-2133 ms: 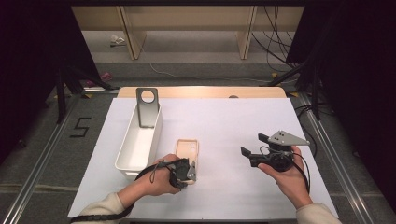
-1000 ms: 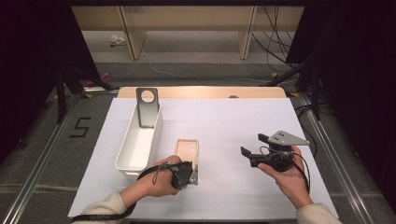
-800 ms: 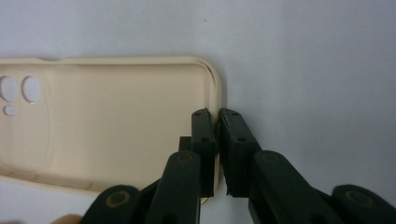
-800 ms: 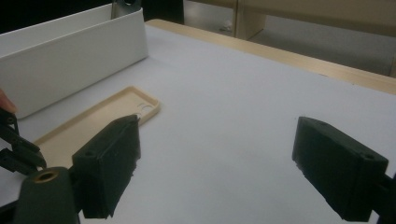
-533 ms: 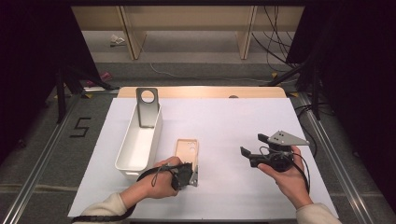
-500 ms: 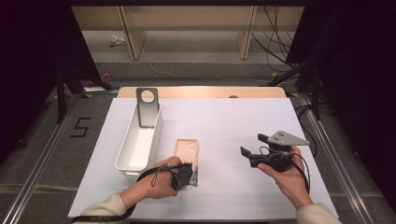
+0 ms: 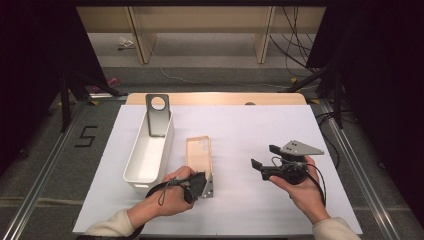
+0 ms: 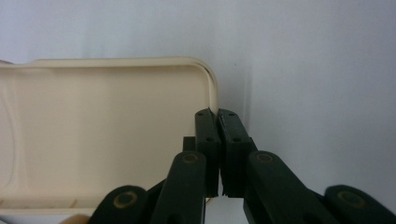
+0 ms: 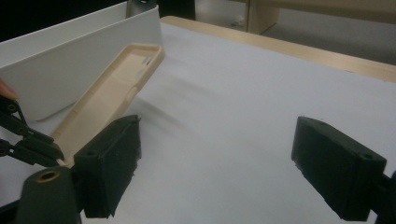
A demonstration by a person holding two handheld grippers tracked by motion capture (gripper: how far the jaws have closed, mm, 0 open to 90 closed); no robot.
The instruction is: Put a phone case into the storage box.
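Observation:
A cream phone case (image 7: 198,150) lies hollow side up on the white table cover, just right of the white bin (image 7: 134,159). My left gripper (image 7: 209,184) is at the case's near right corner. In the left gripper view the jaws (image 8: 218,116) are shut on the thin side rim of the case (image 8: 102,135). My right gripper (image 7: 265,156) is held above the table to the right, open, with nothing between its jaws (image 9: 219,154). From there the case (image 9: 112,98) and the left gripper (image 9: 28,140) show at the left.
The long white bin (image 9: 70,70) stands left of the case, with a grey metal bracket (image 7: 158,115) with a round hole rising from its far end. The white cover (image 7: 250,125) stretches bare between the case and the right hand. A wooden edge runs along the back.
The left gripper has edged slightly right along the case's near end and its jaws have come together on the rim. The right hand has kept still.

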